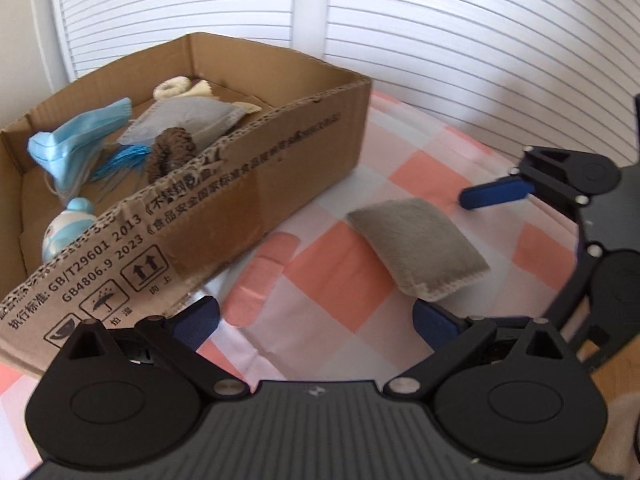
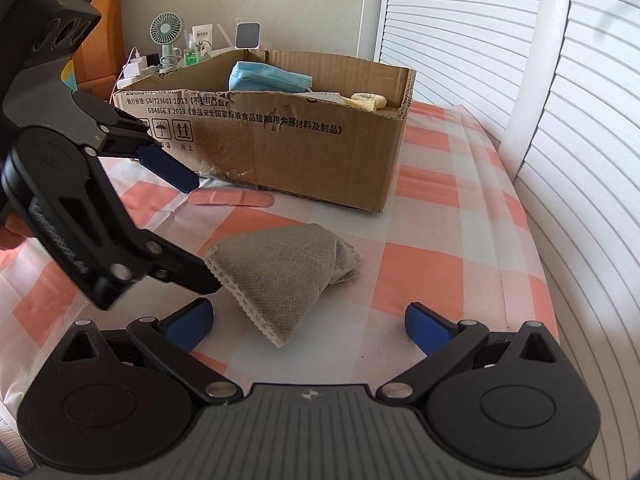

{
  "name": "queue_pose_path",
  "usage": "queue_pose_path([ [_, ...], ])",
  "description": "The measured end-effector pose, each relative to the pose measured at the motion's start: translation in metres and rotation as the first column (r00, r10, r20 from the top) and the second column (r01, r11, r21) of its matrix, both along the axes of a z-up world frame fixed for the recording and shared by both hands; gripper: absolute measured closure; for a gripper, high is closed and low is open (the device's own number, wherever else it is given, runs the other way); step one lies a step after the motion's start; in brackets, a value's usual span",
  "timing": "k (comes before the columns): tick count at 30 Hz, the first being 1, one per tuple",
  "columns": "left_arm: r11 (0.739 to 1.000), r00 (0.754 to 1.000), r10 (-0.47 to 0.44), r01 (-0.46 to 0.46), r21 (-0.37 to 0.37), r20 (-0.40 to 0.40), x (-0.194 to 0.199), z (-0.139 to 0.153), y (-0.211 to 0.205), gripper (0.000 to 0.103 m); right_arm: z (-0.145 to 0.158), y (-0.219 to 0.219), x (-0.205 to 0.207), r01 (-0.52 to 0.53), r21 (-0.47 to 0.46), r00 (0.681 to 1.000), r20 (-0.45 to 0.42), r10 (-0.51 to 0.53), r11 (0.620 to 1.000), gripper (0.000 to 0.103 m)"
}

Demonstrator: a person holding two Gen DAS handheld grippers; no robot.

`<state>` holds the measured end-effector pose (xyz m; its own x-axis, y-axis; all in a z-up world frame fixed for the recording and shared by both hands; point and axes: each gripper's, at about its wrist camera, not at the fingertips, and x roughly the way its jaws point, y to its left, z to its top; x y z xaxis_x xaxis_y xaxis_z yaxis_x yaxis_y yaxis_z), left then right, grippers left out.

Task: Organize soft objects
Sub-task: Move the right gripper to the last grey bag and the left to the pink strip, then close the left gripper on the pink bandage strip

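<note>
- Left gripper: black body, blue pads, jaws spread wide, holding nothing; hovers over the pink-and-white checked tablecloth, just beside the box's near wall.
- Right gripper: same build, jaws spread wide, empty; points at the pouch from close in front.
- Grey-beige soft fabric pouch with stitched white edge: lies flat on the tablecloth between both grippers, outside the box, touching neither. In the left view it sits ahead and to the right.
- Open brown cardboard box with black printed text on the side: stands on the tablecloth behind the pouch, flaps torn off, rim ragged.
- Inside the box: light blue crumpled face mask at the left end; second grey fabric pouch in the middle; brown fuzzy scrunchie leaning on the near wall; cream fluffy scrunchie at the far side; blue string tassel under the mask; small pale blue-and-white plush toy in the near corner.
- Pink adhesive bandage strip: flat on the cloth just in front of the box, near the pouch, apart from it.
- White slatted shutters behind and to the right.
- Small green desk fan and bottles on a ledge behind the box.
</note>
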<state>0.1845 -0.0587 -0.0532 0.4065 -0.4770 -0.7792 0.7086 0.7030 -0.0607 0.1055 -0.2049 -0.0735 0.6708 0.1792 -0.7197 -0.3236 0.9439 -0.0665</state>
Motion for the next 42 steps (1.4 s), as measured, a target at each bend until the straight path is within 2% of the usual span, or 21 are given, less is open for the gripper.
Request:
queue_pose_path([
  [2,1.0,1.0,-0.022,0.021,-0.012,-0.019,-0.001,0.002,0.003,0.008,0.0,0.0,0.0,-0.002,-0.002,1.0,-0.001,0.002,1.0,0.0],
  [4,1.0,0.999,-0.022,0.021,-0.021,-0.026,-0.001,0.003,0.005,0.019,0.001,0.001,0.0,0.002,-0.007,1.0,-0.009,-0.002,1.0,0.0],
  [6,1.0,1.0,-0.003,0.003,-0.003,0.0,-0.002,0.005,0.006,0.03,0.002,0.003,0.001,0.007,-0.018,1.0,-0.013,-0.007,1.0,0.0],
  [9,0.999,0.998,0.002,-0.004,0.034,0.055,-0.004,0.004,0.005,0.03,0.002,0.005,0.0,0.005,-0.023,1.0,-0.012,-0.005,1.0,0.0],
  [14,1.0,0.999,-0.023,0.023,0.014,0.038,0.0,0.004,0.007,0.033,0.002,0.005,0.0,0.008,-0.02,1.0,-0.014,-0.008,1.0,0.0],
  [16,0.997,0.997,-0.075,0.075,-0.004,0.008,-0.002,0.005,0.007,0.037,0.002,0.004,0.001,0.008,-0.018,1.0,-0.015,-0.008,1.0,0.0],
  [18,0.995,0.995,-0.1,0.1,0.008,0.008,-0.005,0.006,0.007,0.048,0.002,0.004,0.001,0.008,-0.017,1.0,-0.013,-0.008,1.0,0.0],
  [21,0.998,0.998,-0.051,0.05,0.026,0.043,-0.006,0.007,0.008,0.06,0.001,0.004,0.001,0.008,-0.017,1.0,-0.012,-0.008,1.0,0.0],
  [25,1.0,0.998,0.027,-0.028,0.004,0.063,-0.002,0.005,0.007,0.066,0.001,0.004,0.001,0.008,-0.018,1.0,-0.011,-0.009,1.0,0.0],
  [27,0.999,0.996,0.049,-0.049,-0.002,0.077,-0.001,0.004,0.004,0.083,0.001,0.004,0.001,0.008,-0.018,1.0,-0.01,-0.009,1.0,0.0],
  [28,0.998,0.995,0.058,-0.058,-0.007,0.081,-0.001,0.004,0.003,0.086,0.001,0.004,0.0,0.009,-0.019,1.0,-0.009,-0.009,1.0,0.0],
  [37,0.997,0.994,0.071,-0.072,0.009,0.088,-0.008,0.006,0.003,0.085,0.001,0.003,-0.001,0.007,-0.017,1.0,-0.008,-0.008,1.0,0.0],
  [42,0.993,0.989,0.114,-0.115,0.003,0.09,-0.008,0.005,0.003,0.083,0.001,0.003,-0.001,0.007,-0.017,1.0,-0.008,-0.007,1.0,0.0],
])
